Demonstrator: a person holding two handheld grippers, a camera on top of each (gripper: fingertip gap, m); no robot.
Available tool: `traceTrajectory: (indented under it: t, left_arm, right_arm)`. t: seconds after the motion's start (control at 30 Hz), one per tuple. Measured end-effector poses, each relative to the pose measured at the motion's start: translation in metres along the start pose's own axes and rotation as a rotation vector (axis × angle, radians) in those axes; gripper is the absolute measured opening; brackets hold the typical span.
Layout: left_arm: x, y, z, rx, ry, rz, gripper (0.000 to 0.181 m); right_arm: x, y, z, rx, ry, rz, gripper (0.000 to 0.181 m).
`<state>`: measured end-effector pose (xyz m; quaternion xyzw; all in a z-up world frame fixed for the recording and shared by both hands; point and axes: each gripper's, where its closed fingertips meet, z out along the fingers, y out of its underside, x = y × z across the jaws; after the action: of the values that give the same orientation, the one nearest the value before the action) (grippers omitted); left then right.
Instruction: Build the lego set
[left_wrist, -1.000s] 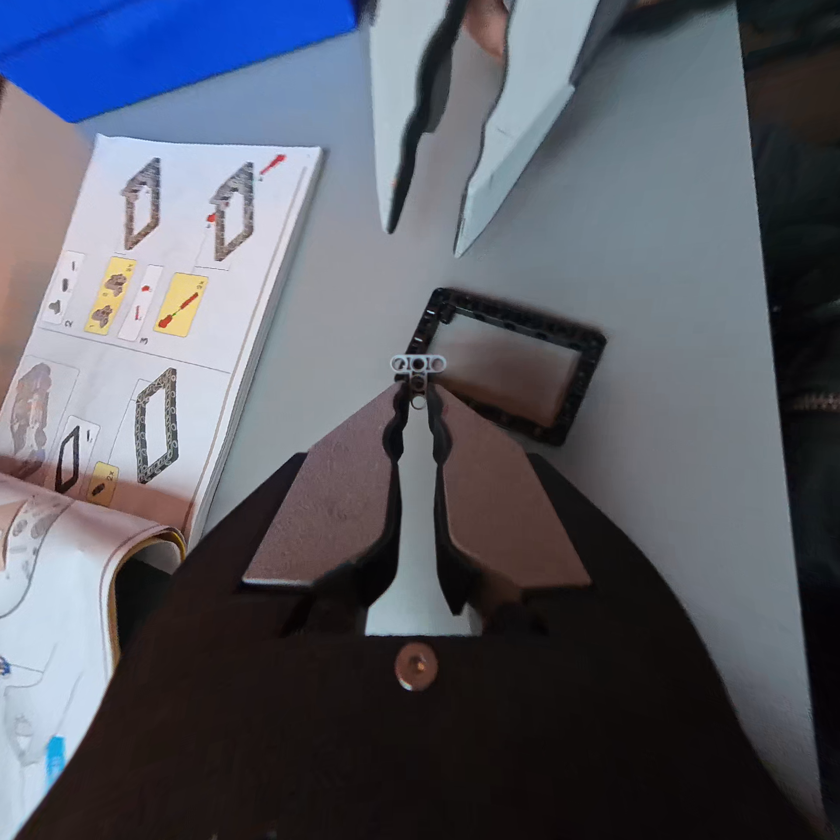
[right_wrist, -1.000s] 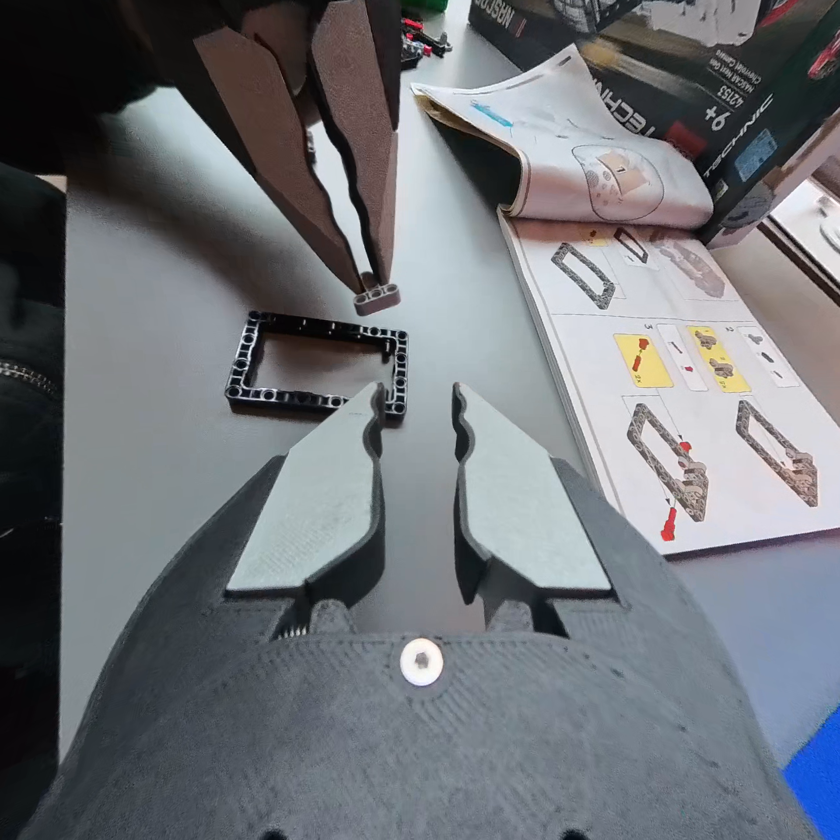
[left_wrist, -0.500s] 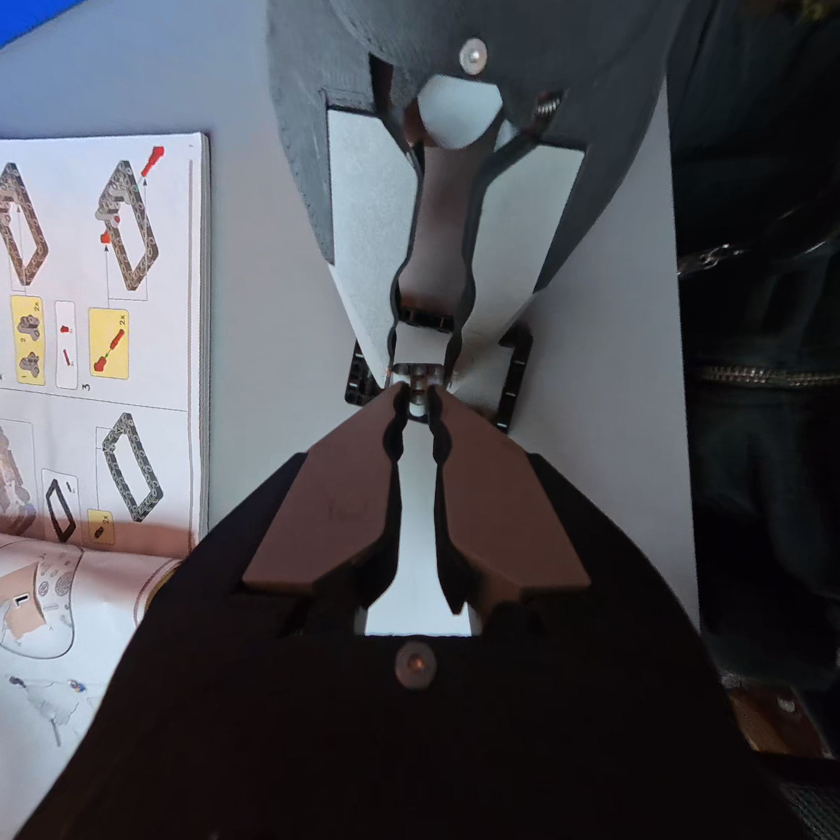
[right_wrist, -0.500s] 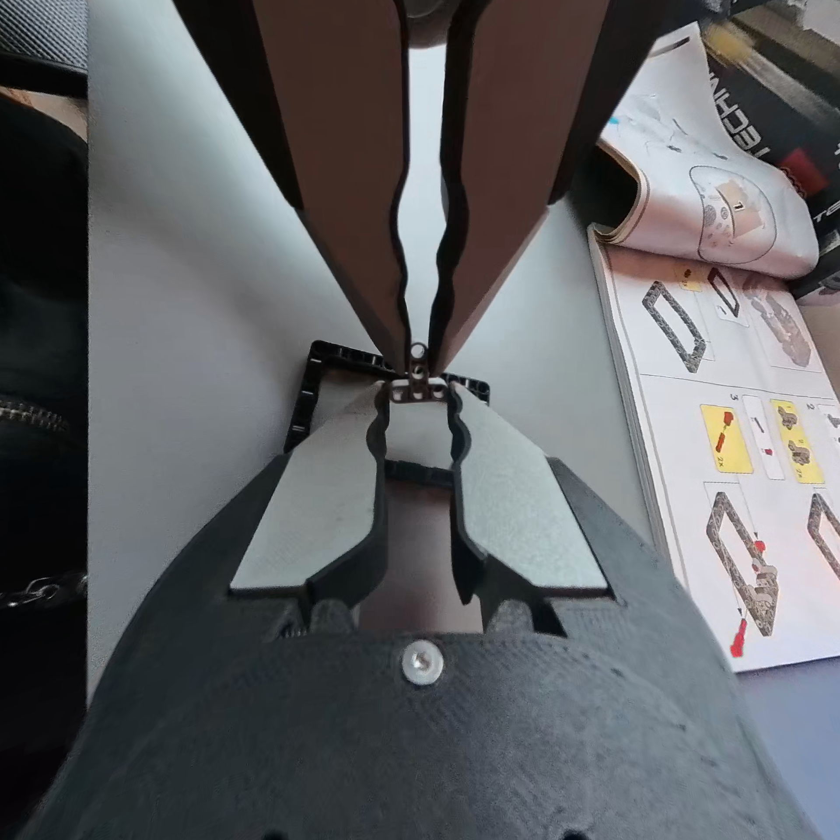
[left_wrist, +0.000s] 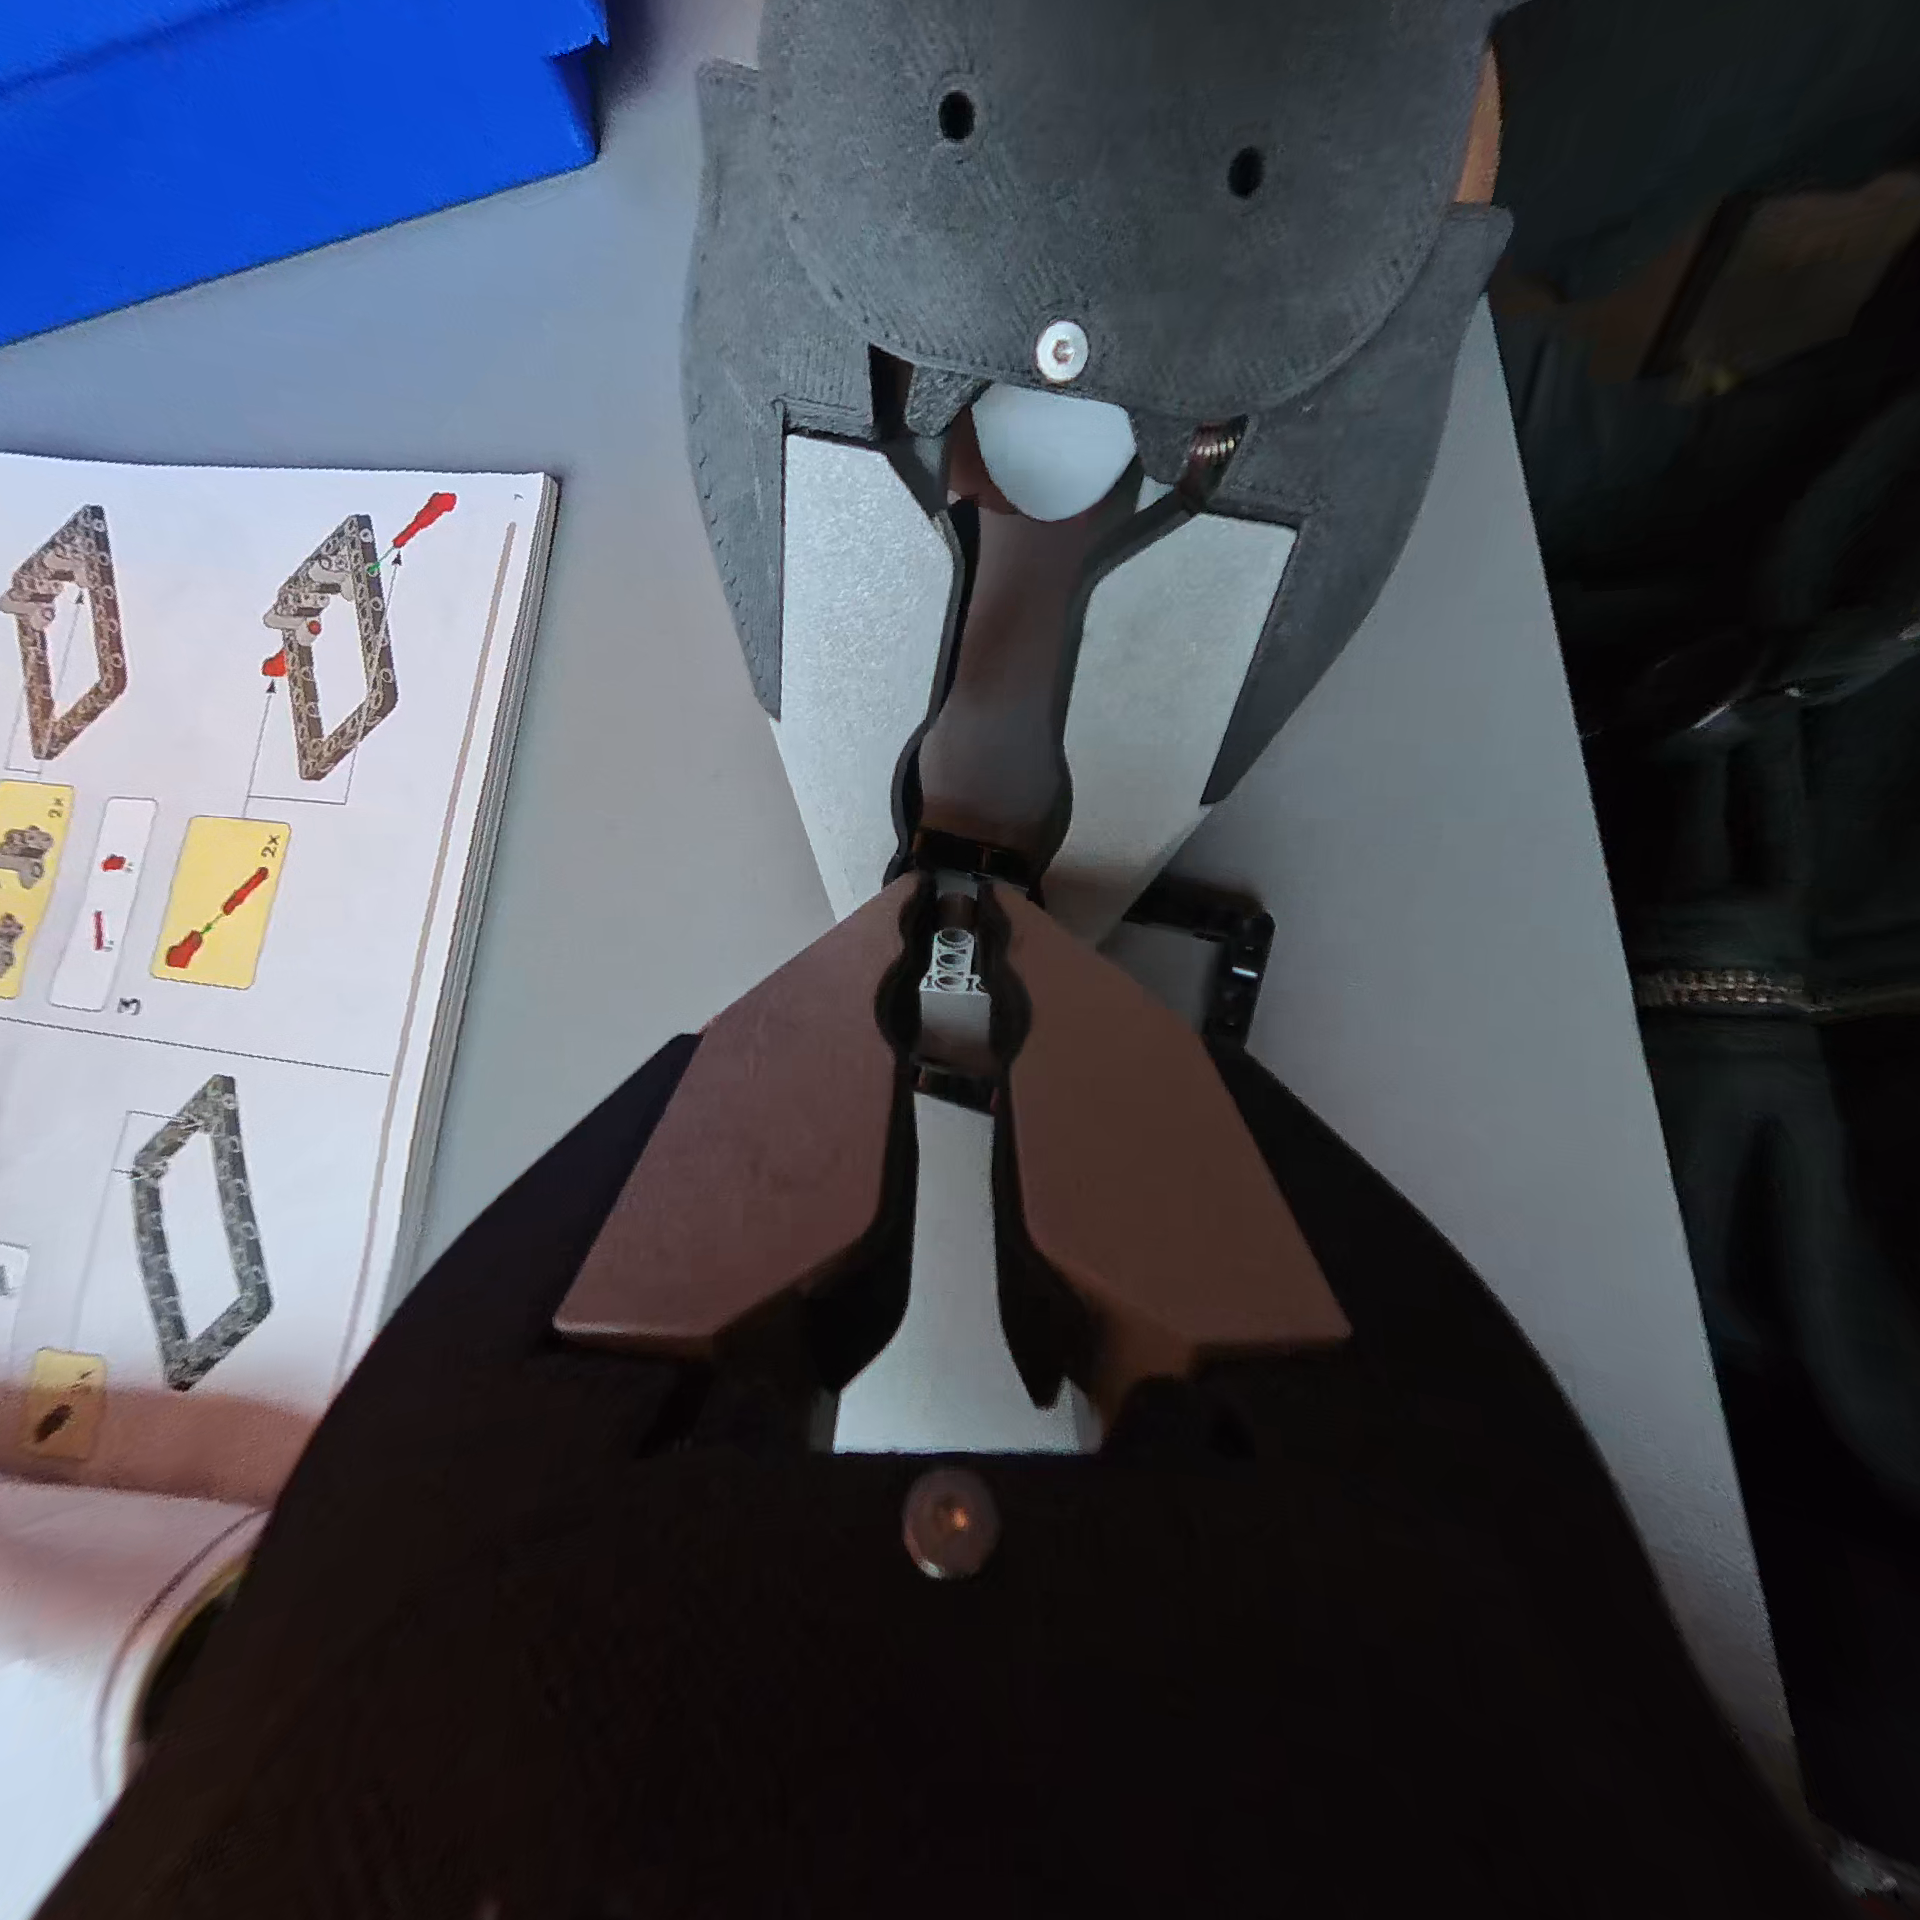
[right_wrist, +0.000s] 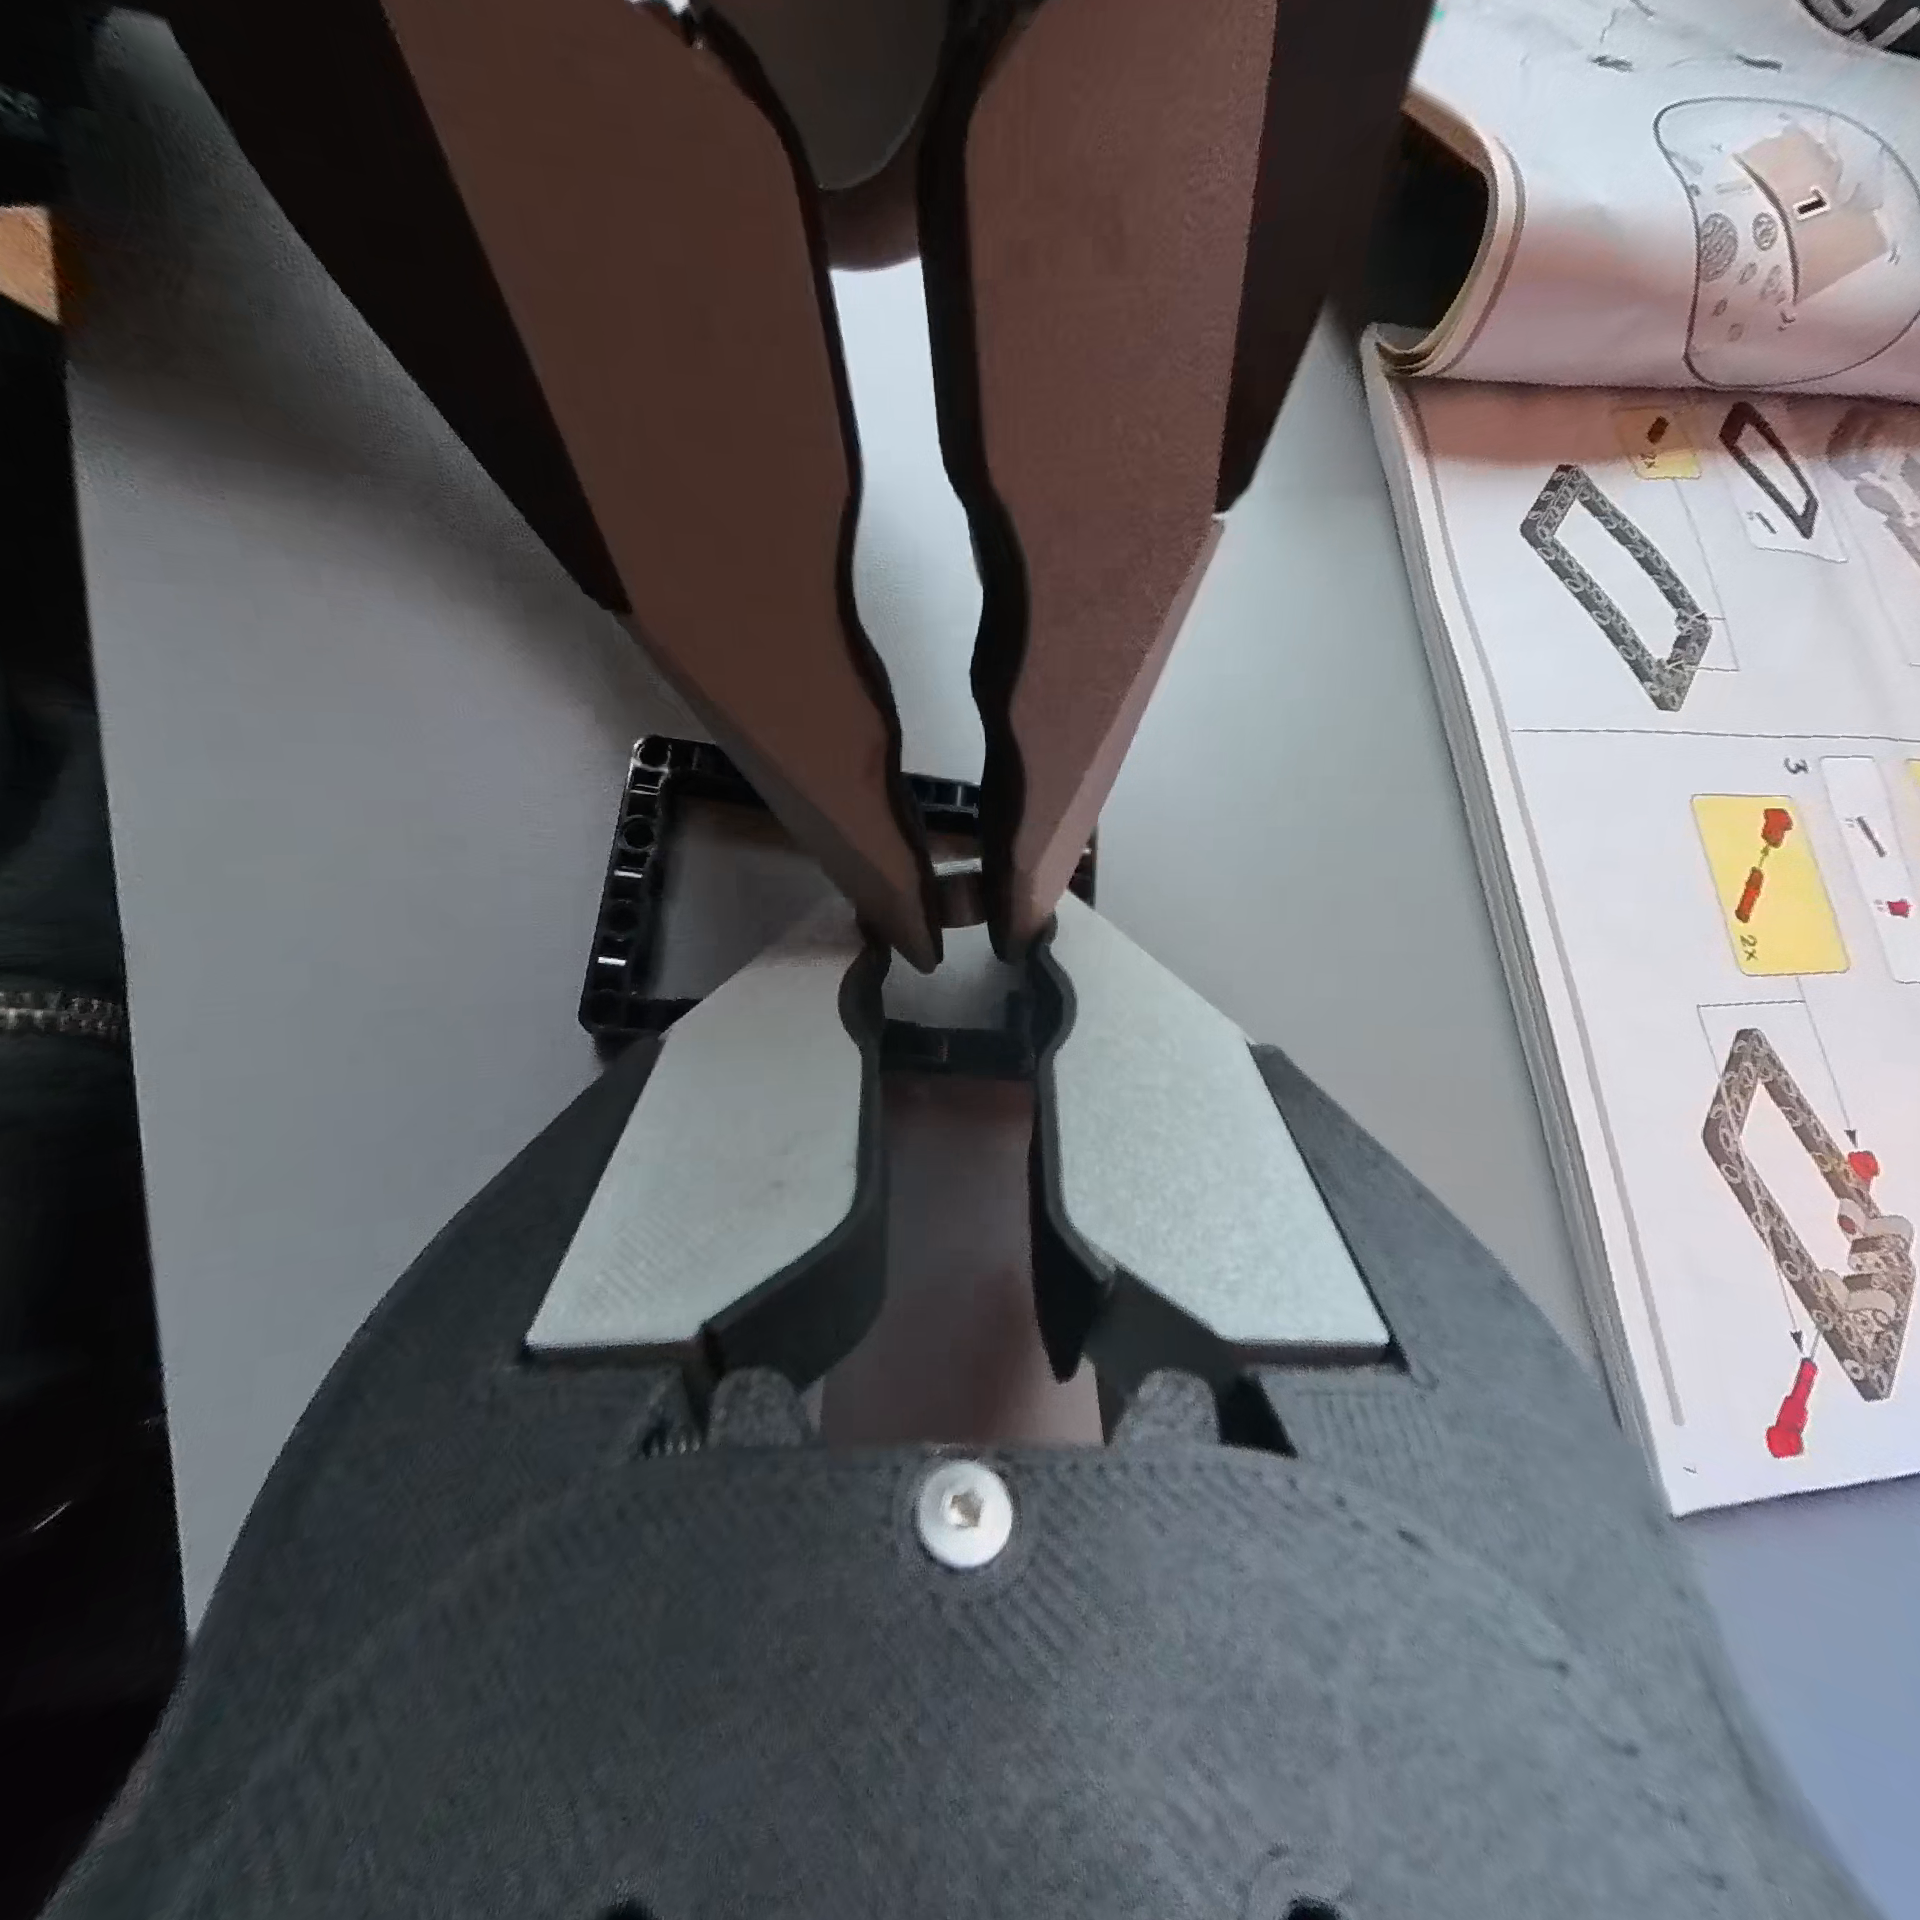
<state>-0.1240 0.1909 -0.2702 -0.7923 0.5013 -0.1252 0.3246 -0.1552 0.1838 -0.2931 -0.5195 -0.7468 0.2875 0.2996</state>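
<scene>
left gripper (left_wrist: 954, 935) pinching grey connector (left_wrist: 951, 971) over black frame (right_wrist: 636, 883); right gripper (right_wrist: 956, 971) fingers apart, tips meeting left's.

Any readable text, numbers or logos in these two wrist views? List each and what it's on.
I won't transcribe writing, so this lists only where it stands.
Instruction booklet, open page: printed step numbers beside the build drawings.
Yellow boxes on that page: small count marks.
Curled page: a number on a drawing.
Blue box: no writing in view.
</scene>
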Motion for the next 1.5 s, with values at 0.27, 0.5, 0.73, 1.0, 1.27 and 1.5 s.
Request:
traceTrajectory:
  t: [0.27, 0.5, 0.73, 1.0, 1.27, 1.5]
  left_arm:
    - [-0.01, -0.004, -0.017, 0.143, -0.008, -0.067, 0.031]
    - [-0.014, 0.006, -0.02, 0.22, 0.016, -0.155, 0.037]
    - [-0.021, 0.012, -0.019, 0.23, -0.063, -0.159, 0.039]
    - [-0.03, 0.013, -0.023, 0.282, -0.051, -0.23, 0.038]
    - [-0.033, 0.015, -0.019, 0.259, -0.088, -0.212, 0.035]
    - [-0.032, 0.021, -0.019, 0.217, -0.107, -0.201, 0.03]
  right_arm:
    - [0.0, -0.005, -0.005, 0.048, -0.042, 0.042, 0.022]
    - [0.004, -0.011, -0.01, 0.101, -0.038, 0.07, 0.022]
    - [0.01, -0.015, -0.015, 0.144, -0.023, 0.098, 0.022]
    - [0.021, -0.018, -0.025, 0.203, 0.018, 0.115, 0.022]
    - [0.028, -0.018, -0.029, 0.232, -0.003, 0.178, 0.022]
    - [0.034, -0.016, -0.031, 0.231, 0.03, 0.191, 0.022]
